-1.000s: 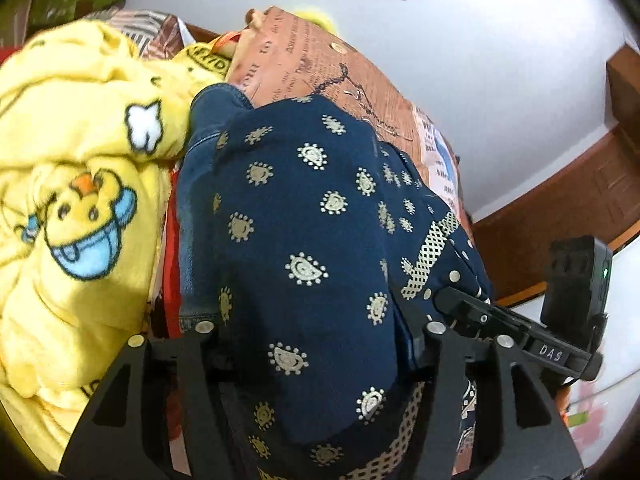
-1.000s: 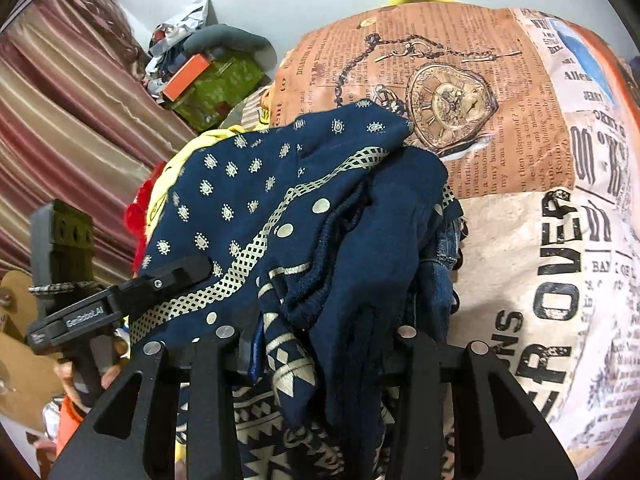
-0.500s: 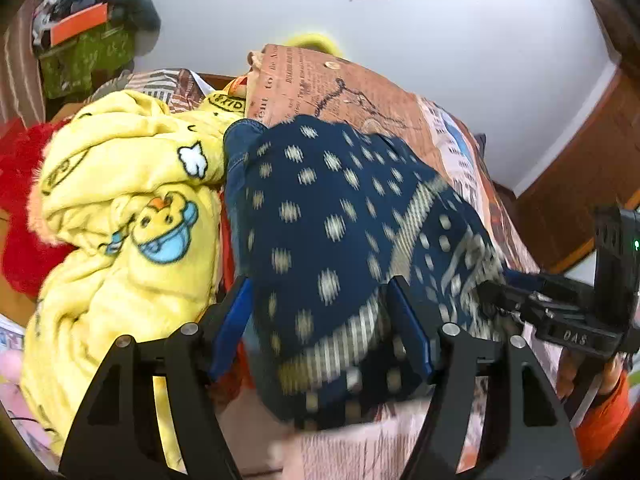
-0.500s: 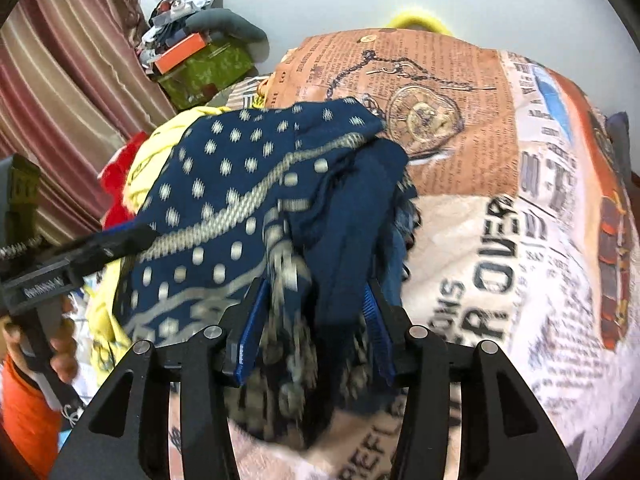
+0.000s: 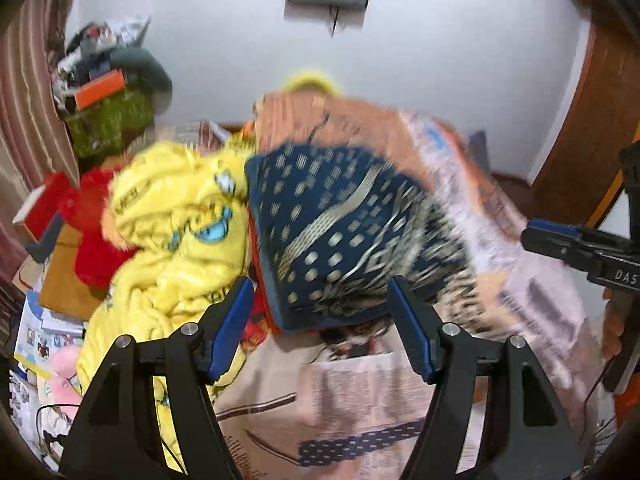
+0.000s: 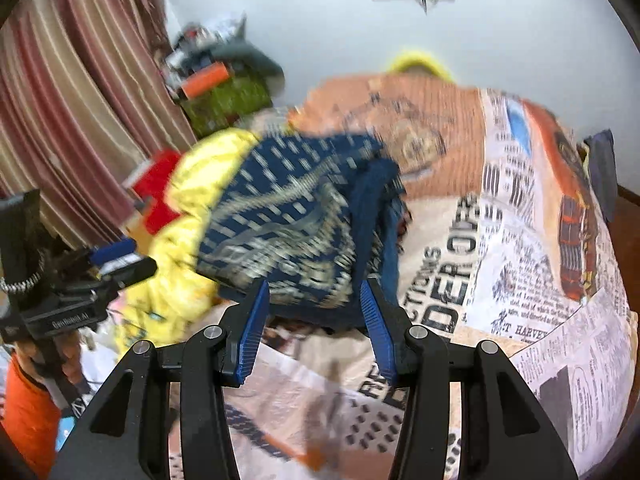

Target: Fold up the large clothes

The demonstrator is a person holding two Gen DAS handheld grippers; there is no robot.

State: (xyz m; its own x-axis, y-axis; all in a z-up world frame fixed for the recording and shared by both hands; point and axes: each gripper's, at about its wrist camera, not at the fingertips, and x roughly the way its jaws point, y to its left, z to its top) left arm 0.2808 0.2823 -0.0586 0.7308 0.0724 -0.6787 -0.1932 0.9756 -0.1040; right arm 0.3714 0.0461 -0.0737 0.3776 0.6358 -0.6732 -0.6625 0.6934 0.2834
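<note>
From the left wrist, the left gripper (image 5: 320,320) stands spread and empty; the navy patterned garment (image 5: 344,236) lies folded just ahead on the bed (image 5: 532,292), against a yellow blanket (image 5: 172,240). From the right wrist, the right gripper (image 6: 312,320) gapes too, garment (image 6: 288,216) ahead. Unpinned, the bundle could slump open or slide toward the blanket.

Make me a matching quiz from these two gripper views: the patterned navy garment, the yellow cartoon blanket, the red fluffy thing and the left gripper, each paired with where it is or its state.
1. navy garment
2. yellow blanket
3. red fluffy item
4. left gripper

A. open, holding nothing
B. folded on the newspaper-print bedspread
C. farthest left, beside the yellow
D. directly left of the navy bundle

Pairs: 1-B, 2-D, 3-C, 4-A
</note>
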